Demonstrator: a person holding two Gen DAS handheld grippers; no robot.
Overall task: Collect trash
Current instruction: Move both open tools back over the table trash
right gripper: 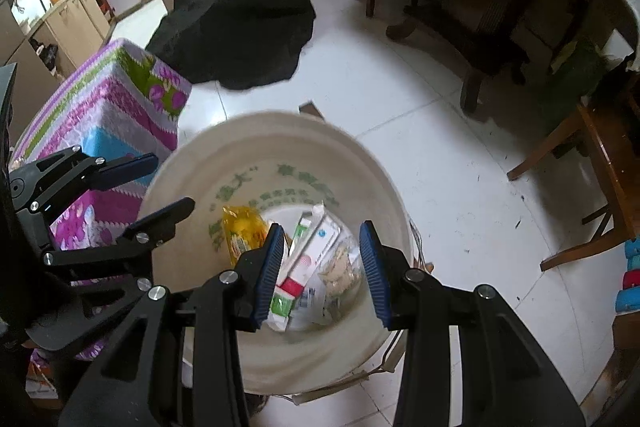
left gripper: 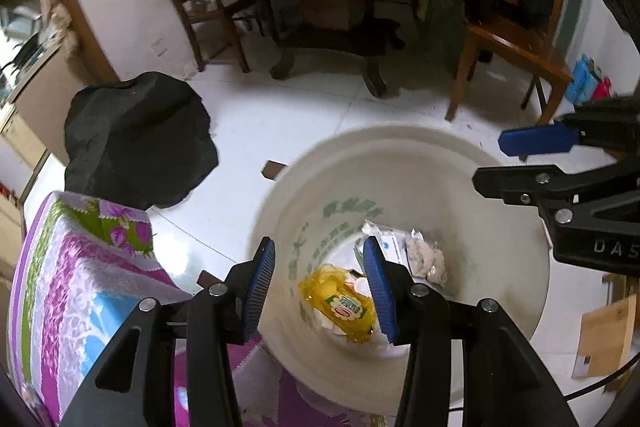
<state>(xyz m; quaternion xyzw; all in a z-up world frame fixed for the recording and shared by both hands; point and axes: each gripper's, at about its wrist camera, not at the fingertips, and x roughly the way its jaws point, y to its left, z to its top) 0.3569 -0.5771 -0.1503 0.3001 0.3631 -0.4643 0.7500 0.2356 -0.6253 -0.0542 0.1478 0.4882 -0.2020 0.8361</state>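
Both grippers hovered over white bucket, lower frame. Left gripper and right gripper: jaws parted, empty. Yellow packet lay inside. Best: lift clear, avoid rim.

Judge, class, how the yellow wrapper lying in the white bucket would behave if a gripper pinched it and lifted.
The yellow wrapper looks like thin glossy film, so probably floppy and light. Its shine suggests it could slip between pads. Crumpled in the white bucket, it would likely crush rather than break.
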